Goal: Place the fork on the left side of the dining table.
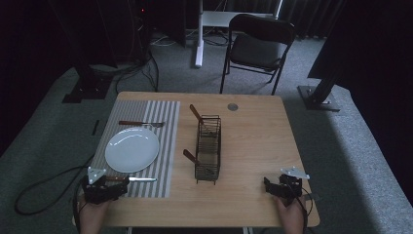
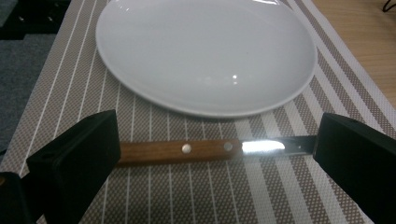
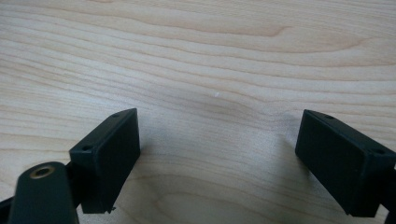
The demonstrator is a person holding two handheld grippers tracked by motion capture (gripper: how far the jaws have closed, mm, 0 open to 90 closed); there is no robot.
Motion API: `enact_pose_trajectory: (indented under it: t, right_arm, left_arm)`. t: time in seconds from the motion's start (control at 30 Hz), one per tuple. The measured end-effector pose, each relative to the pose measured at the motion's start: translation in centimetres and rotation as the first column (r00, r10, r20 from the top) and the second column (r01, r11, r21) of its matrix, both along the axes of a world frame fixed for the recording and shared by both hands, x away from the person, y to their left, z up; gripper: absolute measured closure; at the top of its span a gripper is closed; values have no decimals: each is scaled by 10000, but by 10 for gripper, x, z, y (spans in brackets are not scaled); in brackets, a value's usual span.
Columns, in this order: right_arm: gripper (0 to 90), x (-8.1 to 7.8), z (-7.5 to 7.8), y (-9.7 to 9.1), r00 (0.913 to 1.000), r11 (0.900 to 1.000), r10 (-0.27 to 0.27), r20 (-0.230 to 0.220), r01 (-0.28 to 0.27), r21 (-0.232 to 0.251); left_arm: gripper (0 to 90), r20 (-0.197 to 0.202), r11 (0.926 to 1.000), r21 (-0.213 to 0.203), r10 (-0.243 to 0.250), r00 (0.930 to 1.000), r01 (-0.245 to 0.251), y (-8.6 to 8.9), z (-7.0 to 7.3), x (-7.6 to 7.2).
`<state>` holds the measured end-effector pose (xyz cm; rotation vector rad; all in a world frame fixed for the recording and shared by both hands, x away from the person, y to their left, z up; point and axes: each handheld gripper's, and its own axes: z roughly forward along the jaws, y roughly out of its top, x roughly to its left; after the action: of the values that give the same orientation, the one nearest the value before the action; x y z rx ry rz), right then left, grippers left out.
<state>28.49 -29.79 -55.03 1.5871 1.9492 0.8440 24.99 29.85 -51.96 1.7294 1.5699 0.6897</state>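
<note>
Here, in the high view, the left tongs [image 1: 118,186] sit at the near left corner of the light wooden surface [image 1: 253,146], at the near edge of a grey striped woven placemat [image 1: 165,146]. A wooden-handled table knife [image 1: 132,179] lies on the mat just near of a round white plate [image 1: 132,149], and a wooden-handled fork [image 1: 141,124] lies on the far side of it. A black wire cutlery basket [image 1: 208,146] stands mid-surface with two wooden handles sticking out. The right tongs [image 1: 275,186] rest at the near right.

In the left gripper view, the left tongs [image 2: 215,154] are spread wide, with the knife [image 2: 205,150] lying crosswise between the jaws, flat on the placemat [image 2: 210,196] and not pinched; the plate [image 2: 205,51] is just beyond.

In the right gripper view, the right tongs [image 3: 219,158] are spread apart over bare wood [image 3: 210,56].
</note>
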Motion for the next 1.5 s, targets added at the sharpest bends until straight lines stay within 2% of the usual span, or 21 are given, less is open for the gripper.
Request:
enact_pose_trajectory:
  t: [0.17, 0.23, 0.43, 0.6, 0.73, 0.87, 1.13, 1.5]
  right_arm:
    - [135, 0, 0, 0, 10000, 10000, 2, 1, -2, -1]
    - [135, 0, 0, 0, 10000, 10000, 2, 0, -2, -1]
    - [135, 0, 0, 0, 10000, 10000, -2, -2, 2, 3]
    - [135, 0, 0, 0, 10000, 10000, 3, 1, -3, 1]
    - [135, 0, 0, 0, 10000, 10000, 2, 3, -2, 8]
    - [135, 0, 0, 0, 10000, 10000, 3, -1, -3, 4]
    - [135, 0, 0, 0, 10000, 10000, 3, -2, -3, 3]
    - [135, 0, 0, 0, 10000, 10000, 2, -1, -2, 3]
  left_arm:
    - [9, -265, 9995, 274, 133, 9996, -126, -1, -10, -8]
    - [9, -390, 9996, 239, 190, 9991, -181, 0, -12, -10]
    - [9, -412, 9973, 575, 473, 9980, -449, 0, -17, -15]
    - [9, -719, 9960, 767, 513, 9961, -457, -3, -23, -14]
    - [9, -702, 9948, 926, 493, 9963, -427, -6, -26, -12]
    - [10, -786, 9912, 1162, 730, 9942, -636, -4, -29, -10]
    - [10, -1198, 9934, 935, 773, 9898, -662, 0, -28, -2]
    - [9, -1294, 9943, 950, 606, 9897, -485, 1, -27, 0]
